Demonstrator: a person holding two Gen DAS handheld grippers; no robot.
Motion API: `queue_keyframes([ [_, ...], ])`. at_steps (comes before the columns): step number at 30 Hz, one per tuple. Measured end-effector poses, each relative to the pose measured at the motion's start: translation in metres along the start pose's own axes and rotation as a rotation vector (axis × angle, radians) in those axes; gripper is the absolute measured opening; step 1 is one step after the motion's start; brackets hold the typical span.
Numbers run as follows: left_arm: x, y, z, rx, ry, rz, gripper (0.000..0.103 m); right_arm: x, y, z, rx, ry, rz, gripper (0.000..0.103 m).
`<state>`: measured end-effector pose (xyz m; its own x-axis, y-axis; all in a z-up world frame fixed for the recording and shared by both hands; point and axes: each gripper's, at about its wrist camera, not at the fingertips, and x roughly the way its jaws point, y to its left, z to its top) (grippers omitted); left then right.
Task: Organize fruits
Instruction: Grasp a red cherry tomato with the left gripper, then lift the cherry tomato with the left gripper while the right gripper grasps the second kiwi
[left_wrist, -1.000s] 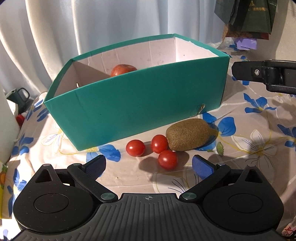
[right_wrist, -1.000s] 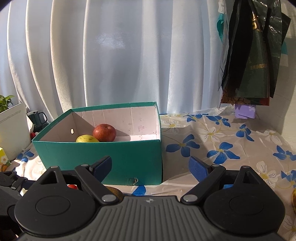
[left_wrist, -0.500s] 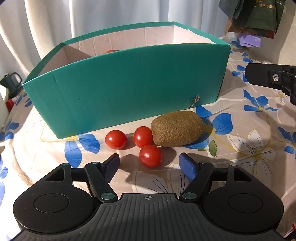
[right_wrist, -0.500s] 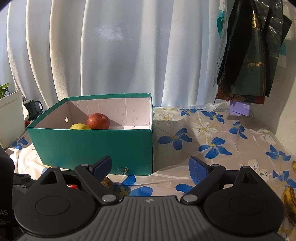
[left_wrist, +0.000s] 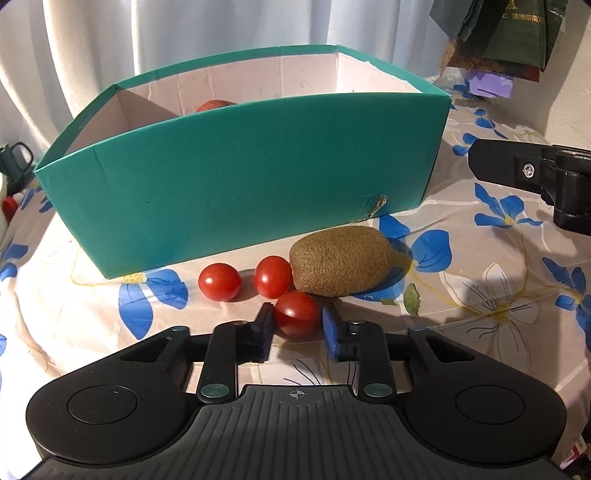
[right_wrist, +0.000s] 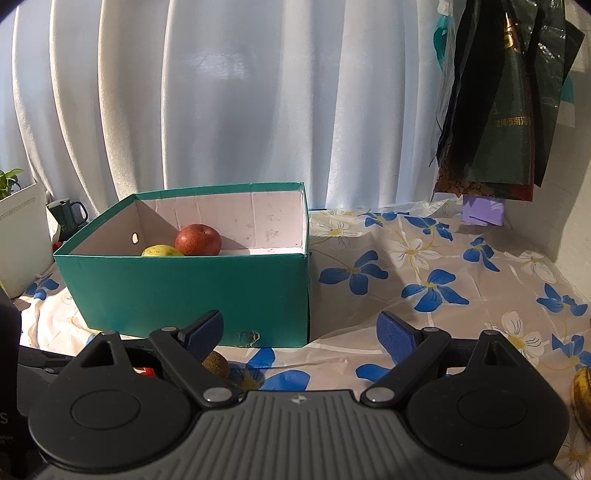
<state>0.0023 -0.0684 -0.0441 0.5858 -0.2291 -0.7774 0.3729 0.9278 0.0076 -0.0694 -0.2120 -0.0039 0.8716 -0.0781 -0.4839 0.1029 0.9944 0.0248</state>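
Cherry tomato (left_wrist: 296, 318) sits pinched between the left gripper's (left_wrist: 297, 326) closed jaws.

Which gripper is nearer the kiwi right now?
Left. The left gripper, shut on a cherry tomato, sits right beside the kiwi; the right gripper hangs open, off toward the box's corner.

Floral tablecloth (left_wrist: 480, 295) bears teal box (left_wrist: 240, 192), kiwi (left_wrist: 340, 260), three cherry tomatoes (left_wrist: 219, 282)

Gold Chinese characters run across the dark green bag (left_wrist: 517, 26) hanging at the upper right — too small and cut off to read reliably; the right wrist view (right_wrist: 511, 122) shows them no clearer.
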Motion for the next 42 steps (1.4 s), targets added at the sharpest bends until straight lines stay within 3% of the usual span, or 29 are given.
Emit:
queue_keyframes([
  [7, -0.021, 0.028, 0.005, -0.096, -0.025, 0.033, 0.028, 0.004, 0.004, -0.001, -0.014, 0.01, 0.011, 0.091],
  [18, -0.066, 0.088, 0.011, -0.255, -0.081, 0.172, 0.028, 0.038, 0.045, -0.024, -0.094, 0.144, 0.127, 0.091],
  [26, -0.072, 0.104, 0.003, -0.278, -0.063, 0.178, 0.028, 0.065, 0.065, -0.025, -0.044, 0.184, 0.146, 0.089],
  [31, -0.072, 0.112, 0.0, -0.297, -0.058, 0.185, 0.028, 0.078, 0.071, -0.025, -0.016, 0.213, 0.147, 0.078],
  [42, -0.068, 0.114, 0.004, -0.29, -0.048, 0.17, 0.028, 0.083, 0.07, -0.026, 0.019, 0.222, 0.171, 0.077],
])
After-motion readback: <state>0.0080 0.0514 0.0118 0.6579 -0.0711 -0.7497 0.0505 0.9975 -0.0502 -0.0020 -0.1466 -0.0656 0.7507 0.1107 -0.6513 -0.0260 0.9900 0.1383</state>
